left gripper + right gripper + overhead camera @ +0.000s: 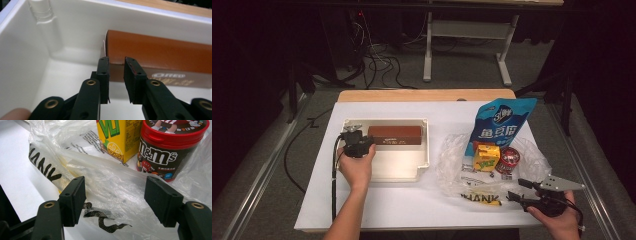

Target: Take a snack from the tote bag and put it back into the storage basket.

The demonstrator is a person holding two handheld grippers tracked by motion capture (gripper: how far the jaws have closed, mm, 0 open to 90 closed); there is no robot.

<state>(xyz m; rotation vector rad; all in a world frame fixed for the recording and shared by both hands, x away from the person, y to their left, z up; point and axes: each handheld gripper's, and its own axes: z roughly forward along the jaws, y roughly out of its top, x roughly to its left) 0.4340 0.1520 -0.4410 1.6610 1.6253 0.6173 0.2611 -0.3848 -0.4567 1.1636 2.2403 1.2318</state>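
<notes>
A long brown box (394,135) (162,52) lies along the far wall of a white plastic tray (387,170) (75,22). My left gripper (368,145) (116,60) reaches into the tray at the box's left end. Its jaws stand a narrow gap apart just short of the box, and nothing is pressed between them. My right gripper (514,189) (115,182) hovers wide open over the near edge of a crumpled clear plastic bag (452,165) (112,177). No part of the bag is pinched by its pads.
On the bag stand a yellow drink carton (487,157) (117,135) and a red-lidded M&M's tub (508,160) (162,152). A blue snack pouch (499,122) leans upright behind them. The white mat (412,205) reaches to the table's near edge.
</notes>
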